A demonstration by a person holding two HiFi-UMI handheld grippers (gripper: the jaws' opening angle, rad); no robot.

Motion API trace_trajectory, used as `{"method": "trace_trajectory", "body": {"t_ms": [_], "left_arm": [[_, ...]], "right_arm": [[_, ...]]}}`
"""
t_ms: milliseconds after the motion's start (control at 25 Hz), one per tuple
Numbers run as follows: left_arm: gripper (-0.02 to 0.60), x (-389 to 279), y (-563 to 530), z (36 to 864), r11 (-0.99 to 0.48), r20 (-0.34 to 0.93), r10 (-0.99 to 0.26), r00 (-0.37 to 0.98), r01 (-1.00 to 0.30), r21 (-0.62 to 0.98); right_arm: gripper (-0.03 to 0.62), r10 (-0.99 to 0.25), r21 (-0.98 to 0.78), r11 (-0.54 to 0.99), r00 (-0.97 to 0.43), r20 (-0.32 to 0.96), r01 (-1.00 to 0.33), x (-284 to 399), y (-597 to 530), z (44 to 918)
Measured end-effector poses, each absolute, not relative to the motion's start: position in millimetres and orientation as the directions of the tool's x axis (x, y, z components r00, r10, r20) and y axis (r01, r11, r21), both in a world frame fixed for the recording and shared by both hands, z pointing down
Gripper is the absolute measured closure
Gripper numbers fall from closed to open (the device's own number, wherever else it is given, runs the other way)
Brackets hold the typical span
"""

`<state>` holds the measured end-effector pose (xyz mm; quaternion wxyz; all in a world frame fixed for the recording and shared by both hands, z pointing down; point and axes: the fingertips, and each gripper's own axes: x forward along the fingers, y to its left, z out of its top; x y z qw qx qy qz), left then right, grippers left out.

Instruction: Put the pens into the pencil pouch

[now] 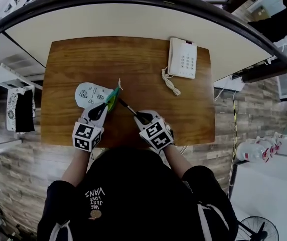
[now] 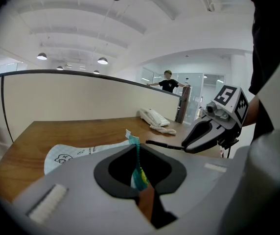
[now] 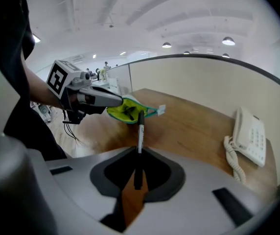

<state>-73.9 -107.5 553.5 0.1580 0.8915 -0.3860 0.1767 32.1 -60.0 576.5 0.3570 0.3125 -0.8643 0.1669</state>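
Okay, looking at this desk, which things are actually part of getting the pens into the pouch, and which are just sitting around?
Part of the job:
- pencil pouch, its open edge pinched in the left tool
- black pen, gripped in the right tool

Just lying about:
- white telephone and its coiled cord, at the far side of the wooden table
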Motion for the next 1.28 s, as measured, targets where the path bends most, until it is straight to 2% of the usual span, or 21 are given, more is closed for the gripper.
{"method": "trace_trajectory", "body": {"t_ms": [200, 640, 1280], "left_arm": [[0.551, -73, -104, 552, -0.670, 0.435, -0.623, 0.650, -0.731, 0.132], [0.551, -72, -90, 553, -0.693, 0.443, -0.599, 0.667, -0.709, 0.131], [0.551, -72, -92, 550, -0.680, 0.422, -0.608, 0.672, -0.716, 0.158]], "right_arm": [[0.542, -0.356, -0.055, 0.817, -0.578, 0.734, -0.573, 2, -67, 578], [0.541, -0.274, -0.098, 0.854, -0.604, 0.748, -0.510, -40, -81, 581], [0.540, -0.325, -0.179, 0.785, -0.640, 0.696, -0.594, -72, -113, 582]]}}
